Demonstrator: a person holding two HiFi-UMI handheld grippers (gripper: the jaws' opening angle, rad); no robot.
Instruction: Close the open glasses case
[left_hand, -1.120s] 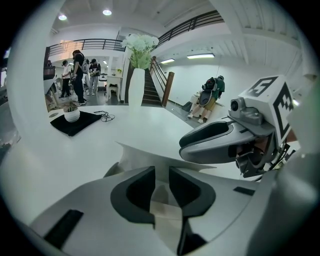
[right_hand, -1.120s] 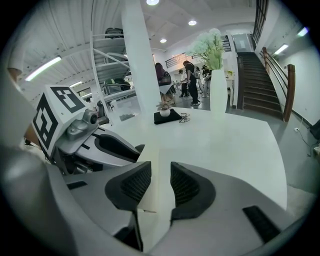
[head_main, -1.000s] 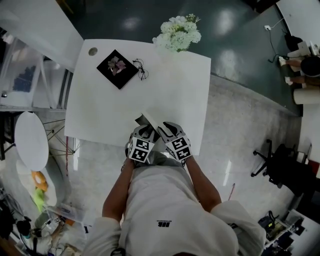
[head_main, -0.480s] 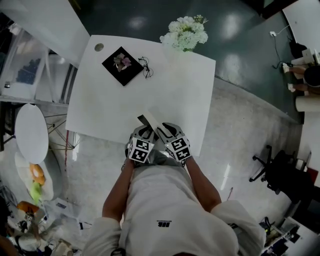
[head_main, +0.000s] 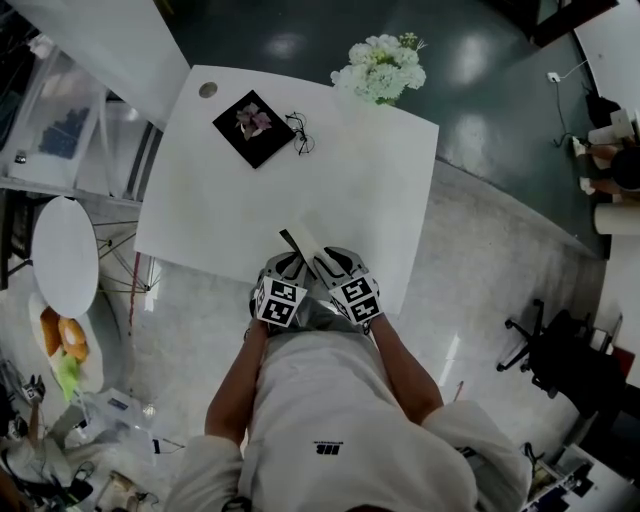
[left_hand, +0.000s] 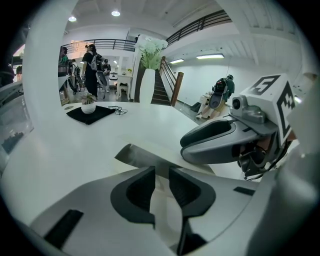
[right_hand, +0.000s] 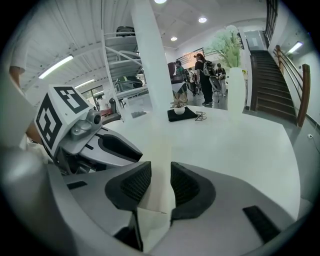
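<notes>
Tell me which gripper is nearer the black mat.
Left. The mat lies far ahead and to the left of the left gripper. The right gripper is close beside the left one, on the side away from the mat, so slightly farther.

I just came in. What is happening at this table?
A person stands at the near edge of the white table and holds a glasses case with two grippers. The left gripper and the right gripper, side by side, are each shut on a flat panel of the case. The case is not yet closed: its dark inner side shows. Far across the table, glasses lie beside a black mat, and white flowers stand at the far edge.
</notes>
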